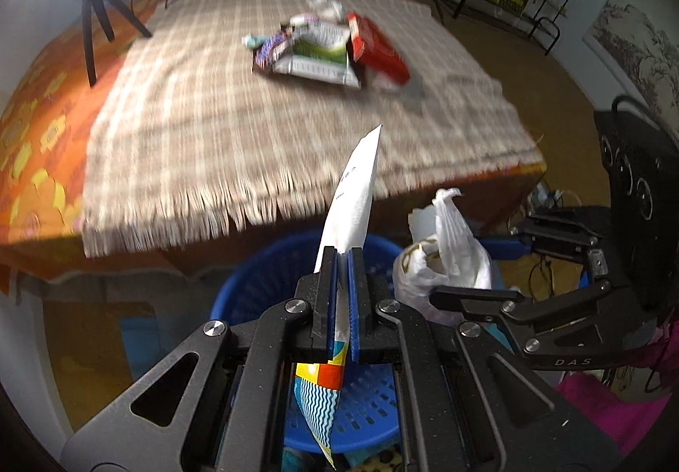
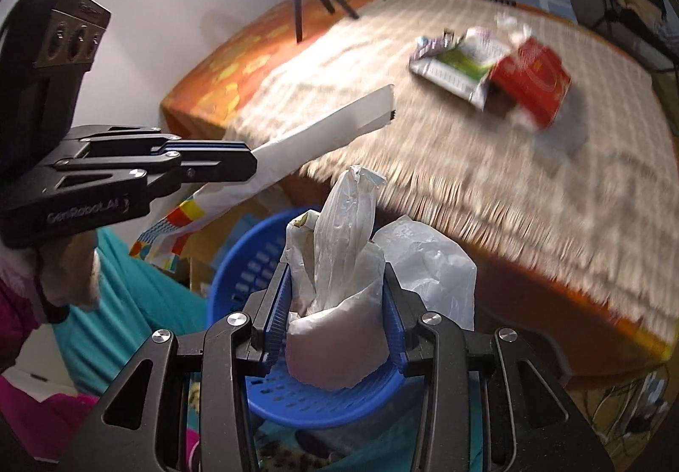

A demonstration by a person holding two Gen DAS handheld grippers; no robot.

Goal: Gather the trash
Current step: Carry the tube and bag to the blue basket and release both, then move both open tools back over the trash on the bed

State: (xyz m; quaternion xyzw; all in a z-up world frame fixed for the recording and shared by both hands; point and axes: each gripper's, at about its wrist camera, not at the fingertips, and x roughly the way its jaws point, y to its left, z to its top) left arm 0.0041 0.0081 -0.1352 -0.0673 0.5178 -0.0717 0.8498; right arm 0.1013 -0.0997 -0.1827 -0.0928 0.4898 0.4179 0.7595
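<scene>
Left wrist view: the left hand-held gripper is clamped on a flat white wrapper above the blue basket. Beside it, the right hand-held gripper grips a crumpled white plastic bag over that basket. Beyond the basket, more trash lies on the bed.

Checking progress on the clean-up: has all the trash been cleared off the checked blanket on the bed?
No: a red box and several wrappers lie on the checked blanket.
</scene>
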